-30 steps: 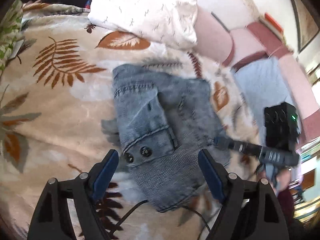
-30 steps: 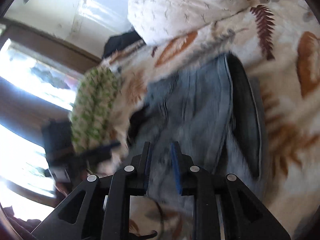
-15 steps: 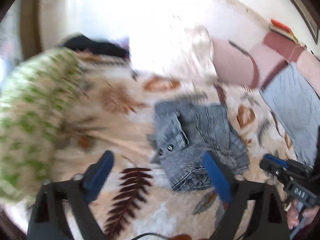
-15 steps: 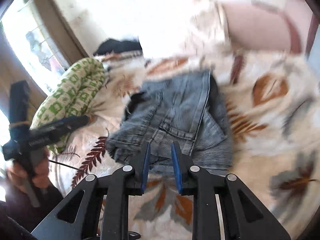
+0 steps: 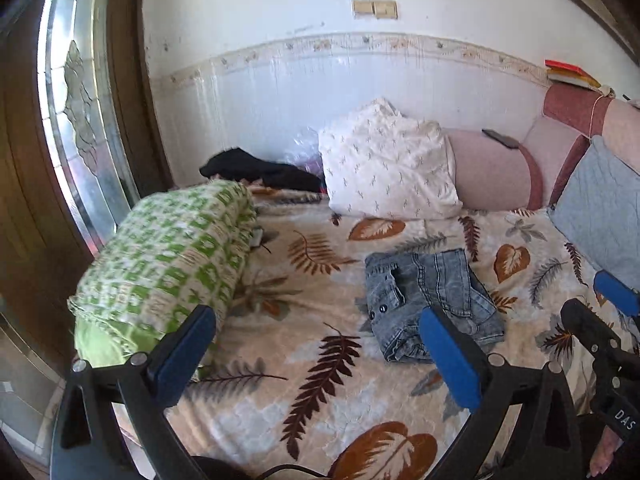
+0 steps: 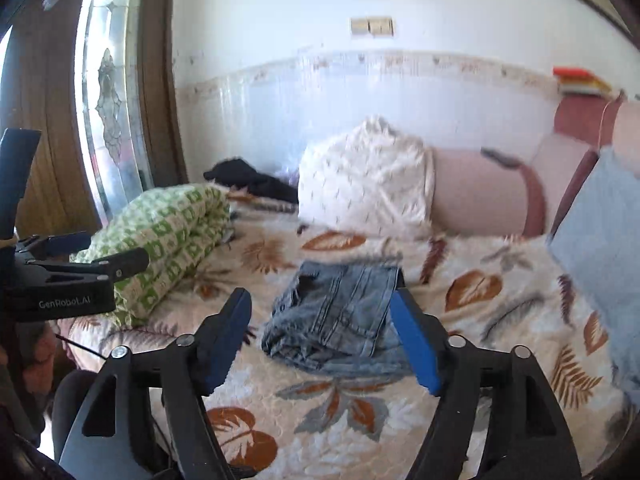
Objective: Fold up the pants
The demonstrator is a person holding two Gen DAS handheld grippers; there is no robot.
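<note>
Pants of faded blue-grey denim [image 5: 432, 300], folded into a compact bundle, lie on the bed beyond both claws and touch neither. Nearest to us, the left claw [image 5: 320, 356] has its blue-padded black jaws spread wide and still opening, nothing between them; we see the leaf-print blanket [image 5: 320, 360] through the gap. The right claw [image 6: 326, 340] is likewise spreading apart and empty, its jaws framing the bundle from a distance without contact. Each claw appears at the edge of the other's view. Left of the pants we note a rolled green-and-white patterned quilt [image 5: 168, 256]. Farther back, a white pillow with small grey motifs [image 5: 388, 168] leans on a pink bolster cushion [image 5: 492, 176], with a heap of black cloth [image 5: 256, 170] to its left. Behind stand the white wall [image 5: 320, 80] and a wooden door with a patterned glass panel [image 5: 76, 120].
</note>
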